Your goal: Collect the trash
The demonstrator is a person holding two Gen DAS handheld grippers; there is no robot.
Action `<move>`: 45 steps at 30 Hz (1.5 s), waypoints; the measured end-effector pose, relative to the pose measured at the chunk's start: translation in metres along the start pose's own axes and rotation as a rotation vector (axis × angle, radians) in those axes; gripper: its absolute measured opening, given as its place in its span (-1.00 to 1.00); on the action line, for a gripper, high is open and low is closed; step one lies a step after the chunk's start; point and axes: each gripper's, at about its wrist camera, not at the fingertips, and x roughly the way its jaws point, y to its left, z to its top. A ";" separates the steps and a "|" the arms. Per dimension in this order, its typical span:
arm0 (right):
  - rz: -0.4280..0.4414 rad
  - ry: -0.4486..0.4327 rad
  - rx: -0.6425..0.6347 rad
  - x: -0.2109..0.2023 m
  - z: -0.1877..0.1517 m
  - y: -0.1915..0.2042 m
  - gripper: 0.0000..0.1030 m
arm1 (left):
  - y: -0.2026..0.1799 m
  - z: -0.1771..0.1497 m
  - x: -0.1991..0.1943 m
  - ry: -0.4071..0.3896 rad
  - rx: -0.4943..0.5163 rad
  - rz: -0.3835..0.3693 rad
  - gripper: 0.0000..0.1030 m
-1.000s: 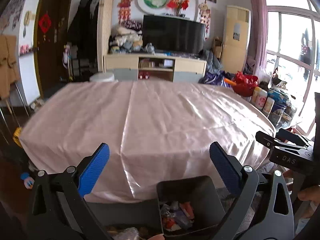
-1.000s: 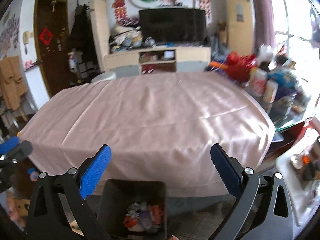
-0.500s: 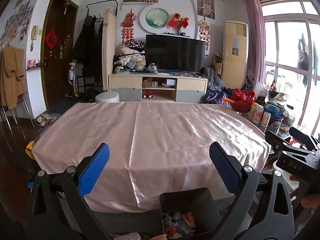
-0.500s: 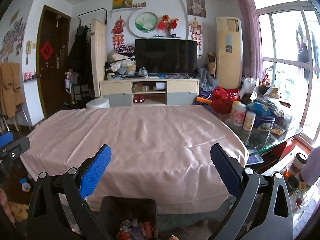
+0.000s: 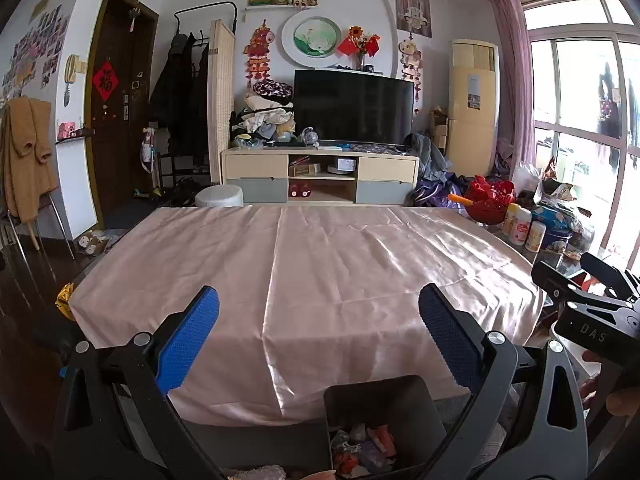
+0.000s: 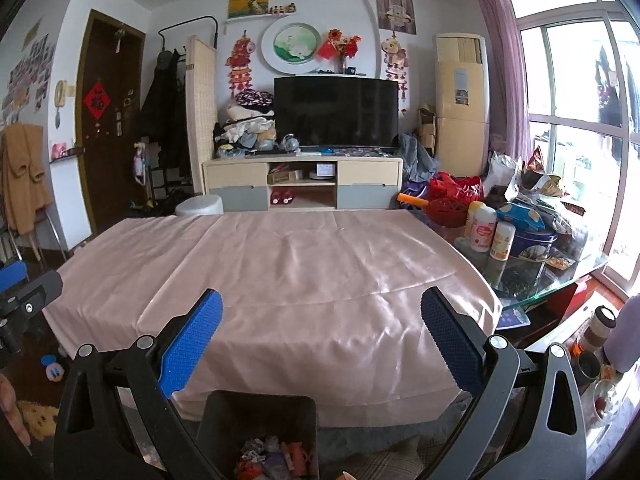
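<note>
- Left gripper (image 5: 319, 344) and right gripper (image 6: 321, 346): jaws released, nothing grasped.
- Trash bin (image 5: 380, 404), at 6 o'clock below the table edge, holds trash (image 5: 366, 450).
- Pink tablecloth (image 5: 312, 272) fills 12 o'clock.
- Only the right view shows the cups (image 6: 600, 330) at 4 o'clock.

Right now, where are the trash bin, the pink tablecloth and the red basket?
trash bin (image 6: 224, 410), right wrist view, on its dark rear inner wall above the trash.
pink tablecloth (image 6: 304, 276), right wrist view, on the bare middle of the cloth.
red basket (image 5: 486, 212), left wrist view, on its front wall.
</note>
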 end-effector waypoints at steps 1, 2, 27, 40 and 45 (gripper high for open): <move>0.000 -0.001 0.001 0.000 0.000 0.000 0.94 | 0.000 0.000 0.000 -0.001 0.000 0.000 0.84; 0.000 -0.001 0.000 0.000 0.000 0.000 0.94 | 0.000 0.000 0.000 -0.002 0.000 0.000 0.84; 0.007 0.013 0.001 0.002 0.000 0.003 0.94 | 0.000 -0.003 0.003 0.003 -0.009 -0.024 0.84; 0.006 0.018 0.003 0.003 -0.003 0.006 0.94 | -0.004 -0.004 0.003 0.004 -0.007 -0.025 0.84; 0.004 0.019 0.015 0.003 -0.006 0.007 0.94 | -0.005 -0.004 0.004 0.008 -0.006 -0.026 0.84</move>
